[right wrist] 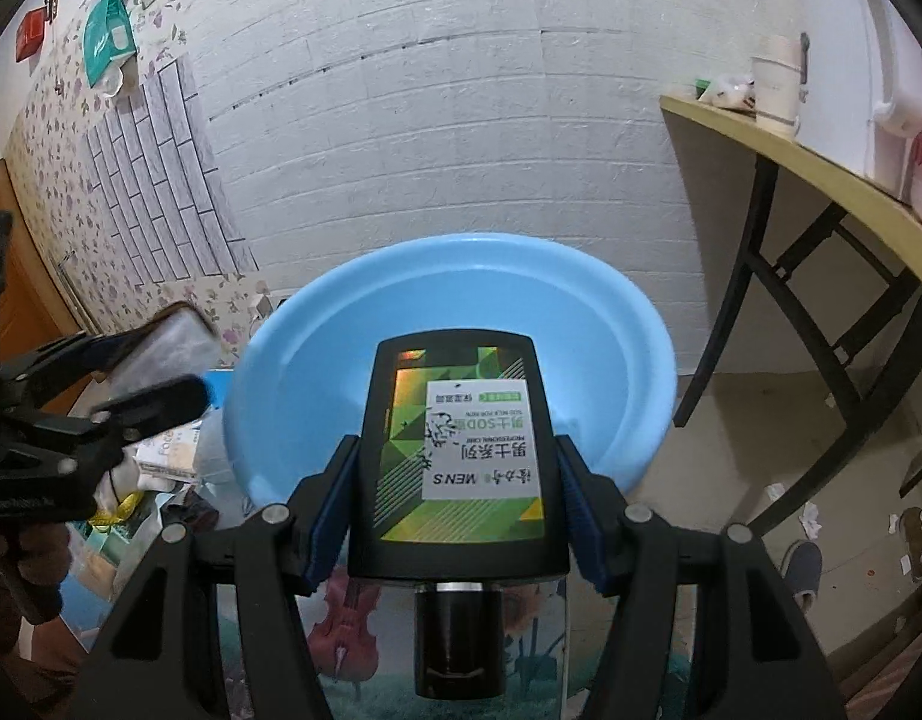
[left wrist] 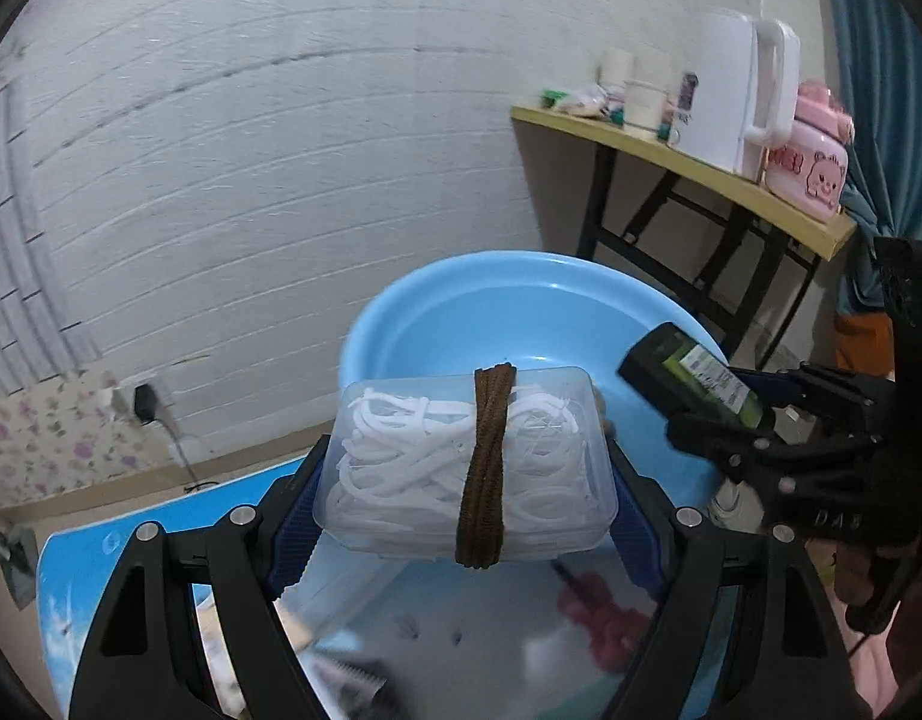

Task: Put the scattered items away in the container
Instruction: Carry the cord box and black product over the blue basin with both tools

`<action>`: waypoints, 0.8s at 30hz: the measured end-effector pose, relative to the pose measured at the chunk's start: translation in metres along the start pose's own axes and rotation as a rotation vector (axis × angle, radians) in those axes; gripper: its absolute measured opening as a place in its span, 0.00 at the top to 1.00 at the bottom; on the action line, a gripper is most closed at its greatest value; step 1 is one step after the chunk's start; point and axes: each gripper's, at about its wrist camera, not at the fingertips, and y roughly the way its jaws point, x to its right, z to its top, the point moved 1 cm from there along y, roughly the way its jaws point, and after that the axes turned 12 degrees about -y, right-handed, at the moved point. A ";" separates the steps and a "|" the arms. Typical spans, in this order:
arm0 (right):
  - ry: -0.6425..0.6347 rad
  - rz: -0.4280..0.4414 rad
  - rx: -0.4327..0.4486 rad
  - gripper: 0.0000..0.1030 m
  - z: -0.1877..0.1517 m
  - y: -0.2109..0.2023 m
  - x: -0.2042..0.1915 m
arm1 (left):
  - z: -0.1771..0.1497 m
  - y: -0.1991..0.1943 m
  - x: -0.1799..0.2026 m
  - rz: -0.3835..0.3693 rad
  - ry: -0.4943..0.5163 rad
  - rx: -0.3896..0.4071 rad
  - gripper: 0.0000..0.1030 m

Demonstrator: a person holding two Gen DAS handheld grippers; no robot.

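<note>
1. Here, the left gripper (left wrist: 464, 480) is clamped on a clear plastic box (left wrist: 461, 456), its blue pads pressing the box's two short ends, so the box sits crosswise between the fingers.
2. The box is filled with white cord, and a brown band (left wrist: 484, 468) wraps around its middle.
3. The box is held off the surface, at the near rim of the blue basin (left wrist: 437, 324), with the basin's hollow just beyond it.
4. The right gripper (right wrist: 455, 480) is closed on a black bottle (right wrist: 461, 456), pads against its two long sides.
5. The bottle lies along the fingers, its black cap (right wrist: 458, 642) toward the camera and its green label upside down.
6. In the right wrist view the bottle's far end reaches over the basin (right wrist: 341, 324).
7. From the left wrist view, the same bottle (left wrist: 689, 378) shows at the right, tilted, above the basin's right edge, near the box but apart from it.
8. Other items lie blurred on the printed blue surface (left wrist: 77, 570) beneath both grippers.
</note>
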 end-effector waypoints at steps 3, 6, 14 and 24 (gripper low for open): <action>0.007 -0.002 0.001 0.41 0.001 0.007 0.004 | 0.002 0.019 0.010 -0.008 0.020 -0.026 0.21; -0.015 -0.015 0.008 0.41 0.004 0.010 0.004 | 0.001 0.031 0.015 -0.004 0.040 -0.043 0.21; -0.029 -0.005 -0.026 0.41 0.006 0.027 0.009 | 0.000 0.041 0.017 -0.002 0.076 -0.059 0.21; -0.061 0.045 -0.043 0.41 0.007 0.033 0.004 | -0.004 0.037 0.013 -0.021 0.091 -0.066 0.21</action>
